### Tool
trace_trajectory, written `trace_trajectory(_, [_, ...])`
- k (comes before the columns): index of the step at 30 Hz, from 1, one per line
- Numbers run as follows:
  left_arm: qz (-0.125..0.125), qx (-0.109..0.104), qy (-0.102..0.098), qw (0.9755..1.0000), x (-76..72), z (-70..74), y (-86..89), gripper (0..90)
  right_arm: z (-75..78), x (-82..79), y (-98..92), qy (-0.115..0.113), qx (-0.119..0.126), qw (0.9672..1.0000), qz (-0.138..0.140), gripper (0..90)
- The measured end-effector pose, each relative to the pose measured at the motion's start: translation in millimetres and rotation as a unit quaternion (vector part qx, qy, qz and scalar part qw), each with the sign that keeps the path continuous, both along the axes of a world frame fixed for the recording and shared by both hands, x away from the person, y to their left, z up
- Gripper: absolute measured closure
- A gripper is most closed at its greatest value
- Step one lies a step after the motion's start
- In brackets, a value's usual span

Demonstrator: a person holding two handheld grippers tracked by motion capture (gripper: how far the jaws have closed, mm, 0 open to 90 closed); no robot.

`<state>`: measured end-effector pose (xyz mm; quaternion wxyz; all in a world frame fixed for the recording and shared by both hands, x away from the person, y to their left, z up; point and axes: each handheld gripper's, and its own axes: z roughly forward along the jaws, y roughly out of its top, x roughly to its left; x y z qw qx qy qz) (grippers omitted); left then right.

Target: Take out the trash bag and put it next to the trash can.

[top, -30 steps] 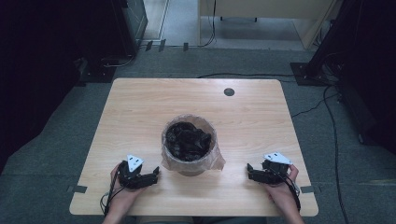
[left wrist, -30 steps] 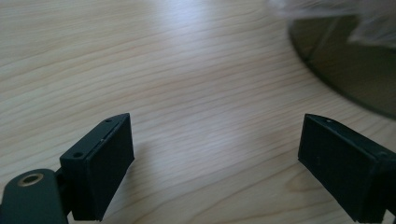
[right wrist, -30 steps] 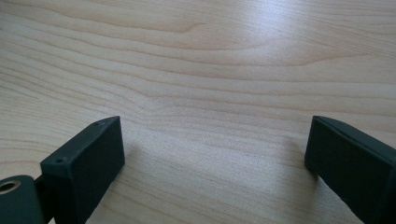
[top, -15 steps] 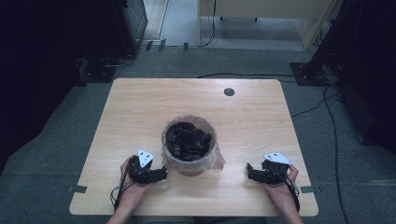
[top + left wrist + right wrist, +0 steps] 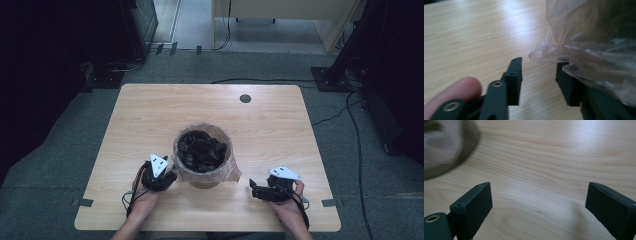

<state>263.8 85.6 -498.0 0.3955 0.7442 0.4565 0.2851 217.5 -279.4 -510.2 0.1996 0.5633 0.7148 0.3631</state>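
Note:
A round bin [image 5: 202, 150] lined with a clear plastic bag [image 5: 231, 172] stands mid-table, full of dark crumpled stuff. My left gripper [image 5: 170, 177] sits against its left side. In the left gripper view the bag [image 5: 589, 50] drapes over the right jaw while the left gripper [image 5: 539, 61] shows bare wood in its gap; its jaws have just been closing and the pads press on nothing. My right gripper [image 5: 253, 189] is to the right of the bin, apart from it. In the right gripper view the right gripper [image 5: 537, 186] stands wide open over bare table, the bin [image 5: 446, 147] blurred at upper left.
The wooden table [image 5: 150, 115] has a dark cable hole [image 5: 245, 98] near its far edge. Cables [image 5: 340, 112] run across the grey floor on the right. Dark cabinets stand beyond the table's far left.
My left gripper has moved right and a little forward until it reaches the bin's bag. My right gripper has shifted slightly left toward the bin.

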Motion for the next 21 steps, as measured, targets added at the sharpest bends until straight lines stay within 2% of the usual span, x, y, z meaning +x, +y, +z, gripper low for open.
trace_trajectory(3, [-0.001, -0.012, -0.005, 0.9999, -0.9, 3.7, 0.3, 70.6, 5.1, -2.8, 14.2, -0.005, 0.016, 0.9996, 0.021, 7.0])
trace_trajectory(7, [0.001, -0.019, -0.008, 0.9998, -2.3, 7.9, 1.2, 78.7, 6.2, -7.2, 34.4, -0.007, 0.016, 0.9988, 0.045, 7.0])
trace_trajectory(12, [0.0, -0.03, -0.014, 0.9995, -3.8, 13.8, 1.4, 83.5, 8.4, -4.2, 49.8, -0.023, 0.005, 0.999, 0.039, 7.1])
trace_trajectory(14, [0.001, -0.033, -0.014, 0.9994, -4.8, 15.9, 0.8, 84.6, 10.1, -2.6, 53.7, -0.031, 0.002, 0.999, 0.03, 14.1])
trace_trajectory(16, [0.001, -0.036, -0.015, 0.9992, -6.1, 18.6, 0.7, 85.2, 13.7, -1.4, 57.6, -0.042, 0.002, 0.9989, 0.021, 16.6])
trace_trajectory(18, [0.008, -0.042, -0.013, 0.999, -7.3, 21.5, 1.5, 85.2, 18.0, -2.0, 60.1, -0.058, 0.004, 0.9982, 0.017, 28.7])
trace_trajectory(21, [0.018, -0.052, -0.015, 0.9984, -8.7, 28.0, 2.9, 86.1, 25.4, -4.2, 61.5, -0.091, 0.012, 0.9957, 0.011, 55.4])
